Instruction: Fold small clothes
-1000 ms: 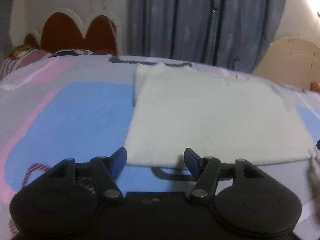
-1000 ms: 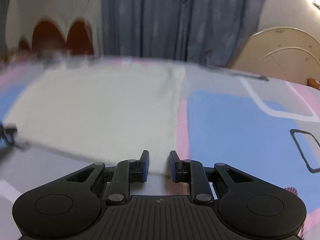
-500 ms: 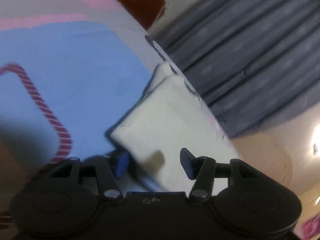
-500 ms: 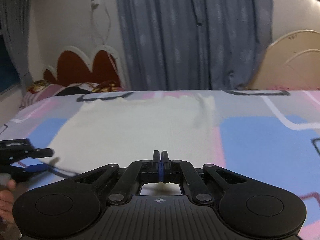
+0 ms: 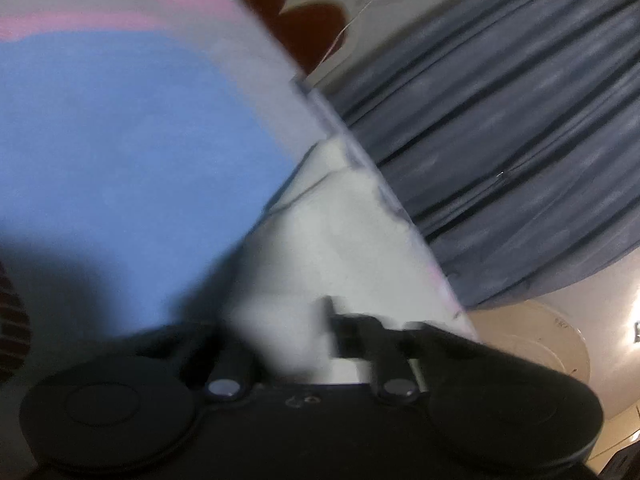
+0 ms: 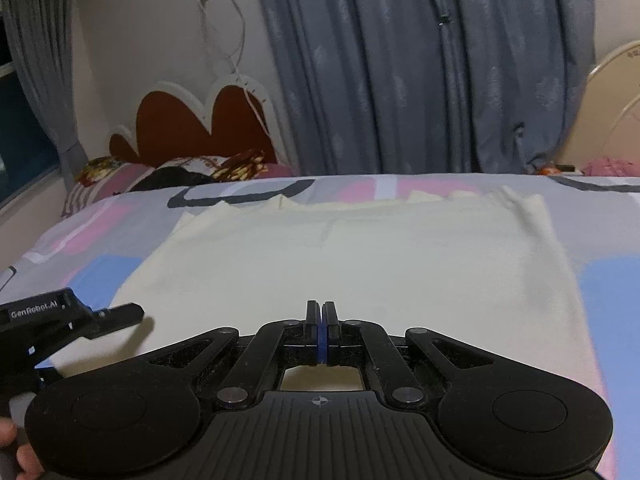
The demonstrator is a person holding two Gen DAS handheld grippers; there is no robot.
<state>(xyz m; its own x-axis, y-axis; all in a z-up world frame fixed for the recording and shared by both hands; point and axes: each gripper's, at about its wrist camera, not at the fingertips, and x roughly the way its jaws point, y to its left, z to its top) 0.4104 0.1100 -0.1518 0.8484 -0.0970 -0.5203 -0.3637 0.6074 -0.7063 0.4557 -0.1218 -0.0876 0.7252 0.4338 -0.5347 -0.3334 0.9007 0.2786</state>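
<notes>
Shirt (image 6: 360, 272), cream and fine-knit, lies flat on the bed (image 6: 608, 288) over a sheet of blue, pink and grey blocks. We judge the first fold is starting. Our right tool (image 6: 322, 334) is pressed together at the near hem, apparently pinching it. Our left tool (image 6: 120, 314) has rolled in at the near left corner; its view is blurred, cloth bunched between nearly shut jaws. Next, lift both evenly and carry the hem to the far edge.
</notes>
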